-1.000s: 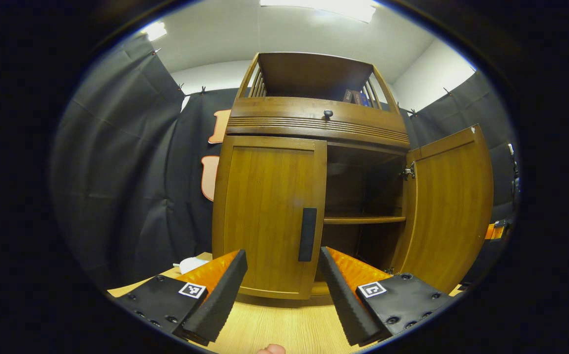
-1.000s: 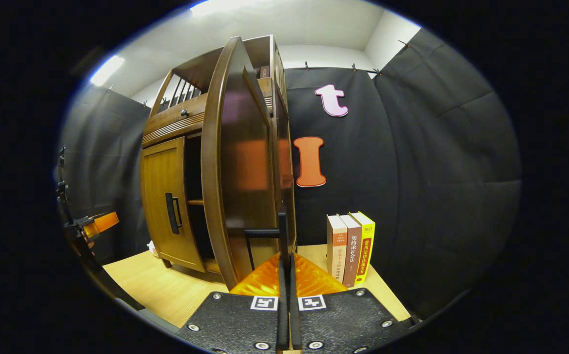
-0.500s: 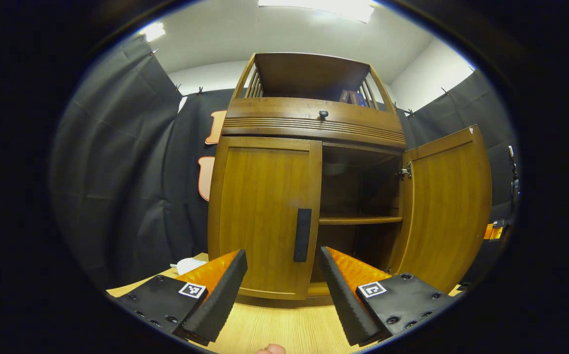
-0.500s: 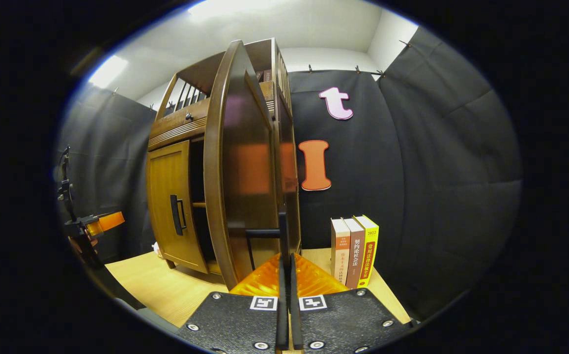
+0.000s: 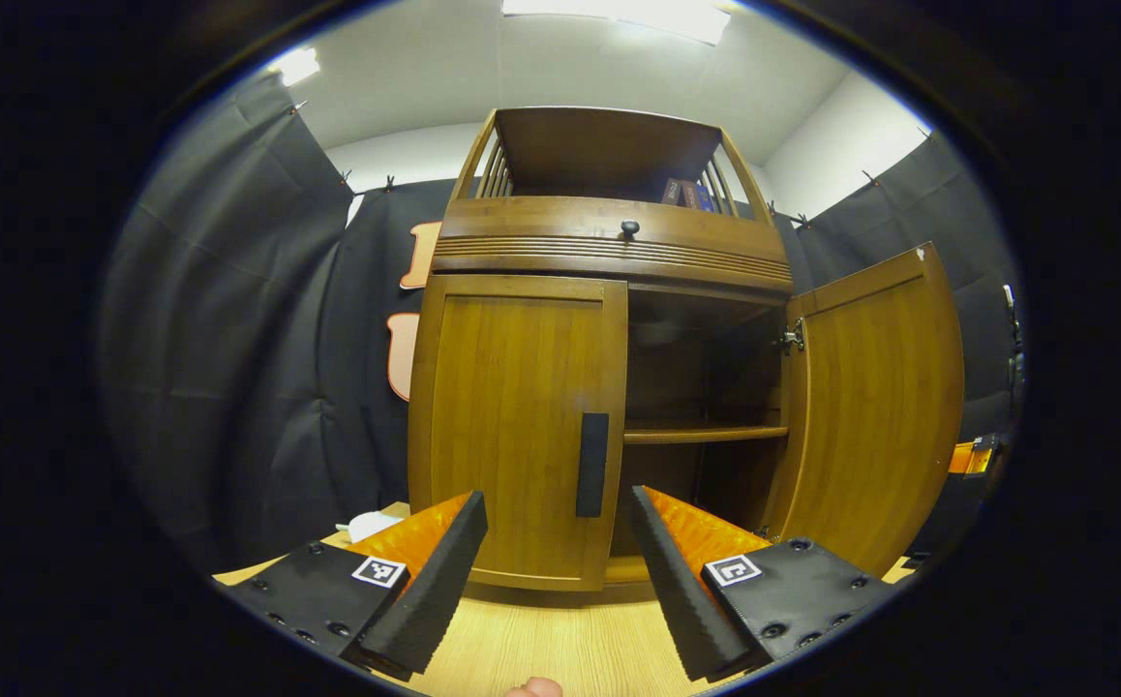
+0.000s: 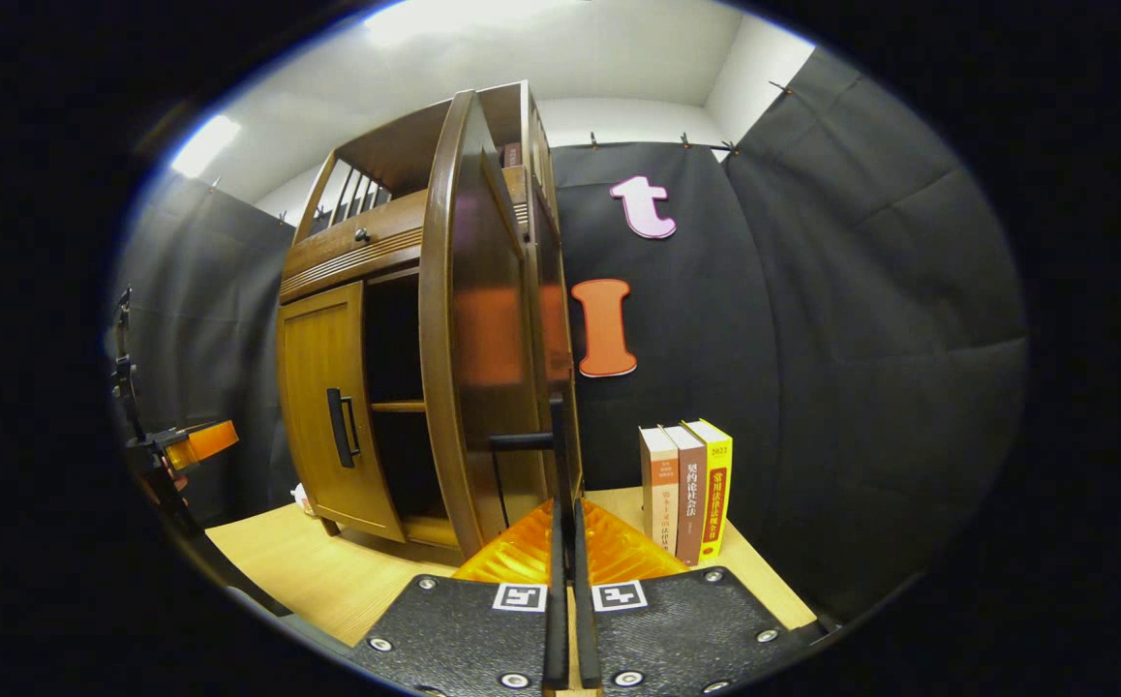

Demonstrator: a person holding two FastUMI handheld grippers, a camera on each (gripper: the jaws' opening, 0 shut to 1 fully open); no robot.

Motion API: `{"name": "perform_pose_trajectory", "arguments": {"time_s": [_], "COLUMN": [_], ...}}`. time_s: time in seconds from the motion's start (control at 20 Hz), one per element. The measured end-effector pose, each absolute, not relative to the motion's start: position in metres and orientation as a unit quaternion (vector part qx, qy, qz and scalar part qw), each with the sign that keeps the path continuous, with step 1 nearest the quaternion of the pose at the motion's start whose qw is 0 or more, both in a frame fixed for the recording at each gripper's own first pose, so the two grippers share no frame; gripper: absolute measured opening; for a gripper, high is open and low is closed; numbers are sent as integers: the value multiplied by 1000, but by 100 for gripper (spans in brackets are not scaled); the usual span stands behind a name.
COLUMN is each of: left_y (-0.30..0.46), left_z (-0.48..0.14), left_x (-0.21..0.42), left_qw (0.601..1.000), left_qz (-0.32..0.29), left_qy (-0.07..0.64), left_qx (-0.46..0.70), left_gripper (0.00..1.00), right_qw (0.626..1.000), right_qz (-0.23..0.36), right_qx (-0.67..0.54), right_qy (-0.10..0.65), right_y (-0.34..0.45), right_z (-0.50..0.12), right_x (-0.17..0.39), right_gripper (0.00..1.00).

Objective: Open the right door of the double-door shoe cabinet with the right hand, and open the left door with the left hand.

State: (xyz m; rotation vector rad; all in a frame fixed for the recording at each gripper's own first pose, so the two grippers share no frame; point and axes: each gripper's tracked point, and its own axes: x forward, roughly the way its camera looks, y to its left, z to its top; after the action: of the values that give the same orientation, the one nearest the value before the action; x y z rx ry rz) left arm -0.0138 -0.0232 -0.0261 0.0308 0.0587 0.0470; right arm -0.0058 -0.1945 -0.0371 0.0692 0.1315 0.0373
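Compared with a second ago, the shoe cabinet [image 5: 609, 252] is seen slightly lower and further left in the left gripper view, and the right door [image 5: 875, 407] has been swung a little wider, so that more of the dark interior and its shelf [image 5: 706, 435] is exposed. The left door [image 5: 517, 426] is shut, its dark handle [image 5: 591, 465] framed between the widely spread fingers of the left gripper [image 5: 556, 571], with bare tabletop [image 5: 541, 649] between them. The right gripper [image 6: 568, 542] is clamped narrowly on the right door's handle [image 6: 557, 440]; three books [image 6: 686, 489] stand just beside it.
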Motion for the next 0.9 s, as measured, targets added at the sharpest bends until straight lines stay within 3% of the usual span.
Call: {"name": "perform_pose_trajectory", "arguments": {"time_s": [0.45, 0.55, 0.6, 0.65, 0.7, 0.9], "left_y": [-29, -32, -30, -30, -31, -38], "left_z": [-38, -39, -38, -36, -32, -24], "left_x": [-2, 19, 26, 31, 35, 64], "left_qw": [999, 999, 999, 999, 1000, 1000], "left_qz": [0, -7, -6, -6, -7, -16], "left_qy": [36, 43, 40, 34, 27, 6], "left_qx": [18, 2, 1, 5, 11, 23], "left_gripper": [93, 93, 93, 93, 97, 93], "right_qw": [997, 997, 998, 998, 998, 998], "right_qz": [-33, -35, -34, -35, -37, -36], "right_qx": [32, 40, 42, 39, 31, 27], "right_qy": [59, 52, 45, 39, 35, 36], "right_y": [-200, -191, -186, -184, -183, -171], "right_z": [-25, -15, -8, -4, -2, 0], "right_x": [-52, -60, -60, -60, -60, -55], "right_gripper": [4, 8, 12, 27, 25, 75]}}
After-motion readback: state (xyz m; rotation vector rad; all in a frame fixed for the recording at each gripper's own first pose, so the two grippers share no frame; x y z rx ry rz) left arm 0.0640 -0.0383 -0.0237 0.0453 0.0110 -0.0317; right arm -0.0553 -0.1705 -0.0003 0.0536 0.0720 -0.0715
